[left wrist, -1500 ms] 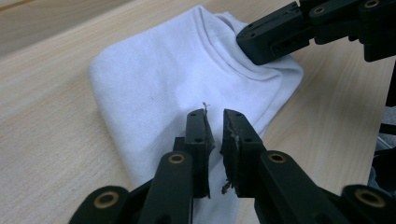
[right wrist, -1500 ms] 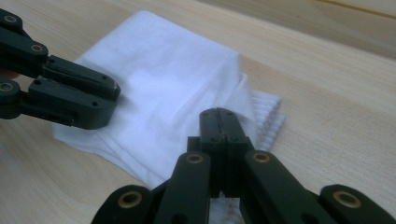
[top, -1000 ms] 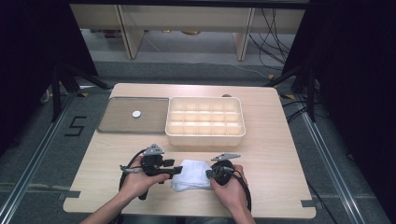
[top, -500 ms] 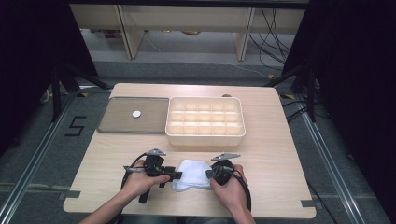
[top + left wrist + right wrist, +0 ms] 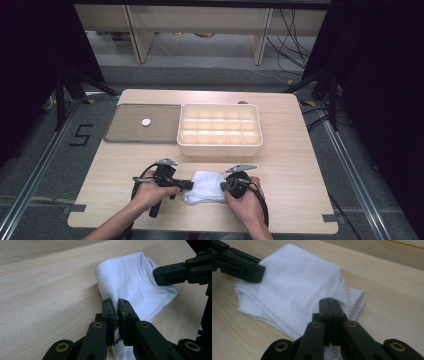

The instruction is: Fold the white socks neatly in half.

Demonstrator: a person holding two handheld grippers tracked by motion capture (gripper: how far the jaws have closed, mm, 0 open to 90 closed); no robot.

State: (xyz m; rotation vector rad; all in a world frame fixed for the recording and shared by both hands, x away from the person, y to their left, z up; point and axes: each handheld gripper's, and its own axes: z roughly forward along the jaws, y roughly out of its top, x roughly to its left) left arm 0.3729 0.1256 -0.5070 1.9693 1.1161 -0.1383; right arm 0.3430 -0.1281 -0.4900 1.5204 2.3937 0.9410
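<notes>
A folded white sock (image 5: 205, 185) lies on the wooden table near its front edge, with a ribbed cuff (image 5: 355, 301) showing in the right gripper view. My left gripper (image 5: 187, 186) is at the sock's left edge. Its jaws have just been closing and now pinch a fold of the sock (image 5: 130, 277) between the tips of the left gripper (image 5: 116, 304). My right gripper (image 5: 224, 188) is shut on the sock's right edge, the tips of the right gripper (image 5: 329, 301) pressed together over the sock's fabric (image 5: 294, 282). Each gripper view shows the other gripper across the sock: the right gripper (image 5: 175, 272) and the left gripper (image 5: 244, 267).
A cream compartment tray (image 5: 220, 145) stands at mid-table. Left of it lies a flat grey tray (image 5: 125, 131) holding a small white disc (image 5: 146, 122). Bare wood stretches to the right of the sock. Dark floor and stands surround the table.
The left gripper's jaws, open a second ago, have shut on the sock's left edge, and the left hand edged slightly toward it. The right hand has stayed put.
</notes>
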